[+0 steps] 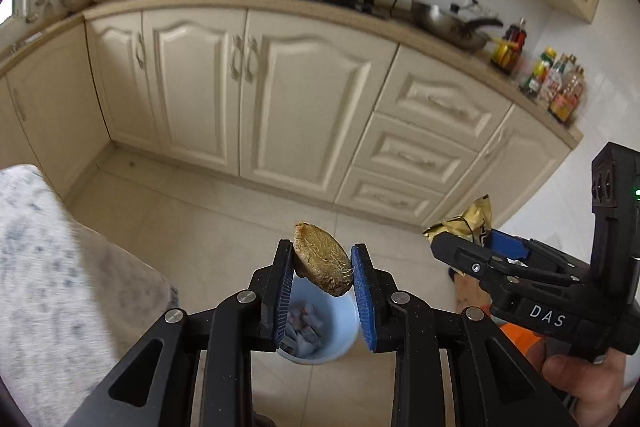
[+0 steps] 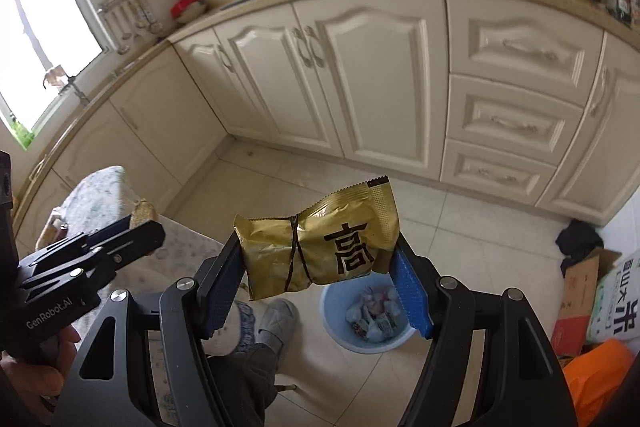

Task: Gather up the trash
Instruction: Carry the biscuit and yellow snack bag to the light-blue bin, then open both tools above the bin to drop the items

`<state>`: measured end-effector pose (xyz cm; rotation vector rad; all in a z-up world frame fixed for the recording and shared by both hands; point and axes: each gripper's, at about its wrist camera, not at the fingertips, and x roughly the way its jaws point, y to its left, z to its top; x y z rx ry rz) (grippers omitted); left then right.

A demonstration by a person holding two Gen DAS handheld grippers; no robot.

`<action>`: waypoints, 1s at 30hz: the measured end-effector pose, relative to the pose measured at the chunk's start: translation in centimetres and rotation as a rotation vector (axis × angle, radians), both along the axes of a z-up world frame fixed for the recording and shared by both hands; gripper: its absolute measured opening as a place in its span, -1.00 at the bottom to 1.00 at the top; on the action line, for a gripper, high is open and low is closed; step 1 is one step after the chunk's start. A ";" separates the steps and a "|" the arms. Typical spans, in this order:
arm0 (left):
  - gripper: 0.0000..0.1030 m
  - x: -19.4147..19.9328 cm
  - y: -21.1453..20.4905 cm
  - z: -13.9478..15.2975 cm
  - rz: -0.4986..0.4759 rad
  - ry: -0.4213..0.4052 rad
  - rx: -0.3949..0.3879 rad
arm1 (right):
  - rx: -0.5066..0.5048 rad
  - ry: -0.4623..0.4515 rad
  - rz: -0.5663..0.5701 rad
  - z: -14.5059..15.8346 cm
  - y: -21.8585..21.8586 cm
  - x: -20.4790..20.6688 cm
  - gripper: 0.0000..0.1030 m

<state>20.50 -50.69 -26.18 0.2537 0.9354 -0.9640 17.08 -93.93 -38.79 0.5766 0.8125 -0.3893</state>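
In a cream-cabinet kitchen, the left gripper (image 1: 323,269) clamps a round, brown, crusty piece of food waste (image 1: 322,259) between its blue pads (image 1: 363,291), holding it tilted in the air above a pale blue bin (image 1: 340,331) that stands on the tiled floor (image 1: 224,223). The bin already holds crumpled wrappers (image 1: 304,323). To its right, the right gripper (image 2: 318,267) is closed on a crinkled gold snack packet (image 2: 320,247) printed with a dark Chinese character and cinched around its middle by a thin dark band; the packet hangs above and just left of the same bin (image 2: 340,331) in the right wrist view. A table (image 1: 52,267) with a grey-speckled cloth sits at the left. The person's grey slippers (image 2: 276,311) show on the floor beside the bin. Cardboard boxes (image 2: 580,291) and an orange bag (image 2: 596,371) lie at the far right, near the cabinets (image 2: 380,75).
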 end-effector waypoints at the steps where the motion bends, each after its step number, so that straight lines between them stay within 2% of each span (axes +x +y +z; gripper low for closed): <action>1: -0.51 0.6 -1.0 -0.8 -0.006 0.019 0.017 | 0.014 0.013 -0.005 -0.9 -0.5 0.1 0.37; 10: -0.49 8.5 -11.4 -8.0 -0.042 0.158 0.135 | 0.103 0.113 -0.006 -7.9 -2.8 1.3 0.41; 12: -0.37 10.1 -13.2 -9.9 -0.040 0.183 0.170 | 0.121 0.138 -0.018 -9.4 -3.4 1.4 0.45; 14: 0.03 11.1 -14.1 -11.2 -0.018 0.194 0.206 | 0.149 0.148 -0.034 -10.7 -4.1 1.2 0.57; 15: 0.15 11.6 -14.5 -11.7 -0.006 0.197 0.210 | 0.157 0.154 -0.045 -11.2 -4.3 1.0 0.66; 17: 0.48 12.2 -15.1 -12.0 0.012 0.184 0.209 | 0.162 0.161 -0.066 -11.7 -4.6 0.7 0.78; 20: 0.74 12.5 -15.8 -12.0 0.022 0.152 0.218 | 0.165 0.165 -0.099 -12.0 -4.7 0.1 0.96; 26: 0.89 12.1 -16.3 -10.9 0.048 0.083 0.219 | 0.152 0.190 -0.128 -11.5 -4.1 -0.2 1.00; 30: 0.90 11.3 -15.9 -9.3 0.050 0.048 0.196 | 0.148 0.188 -0.136 -10.7 -3.4 -0.5 1.00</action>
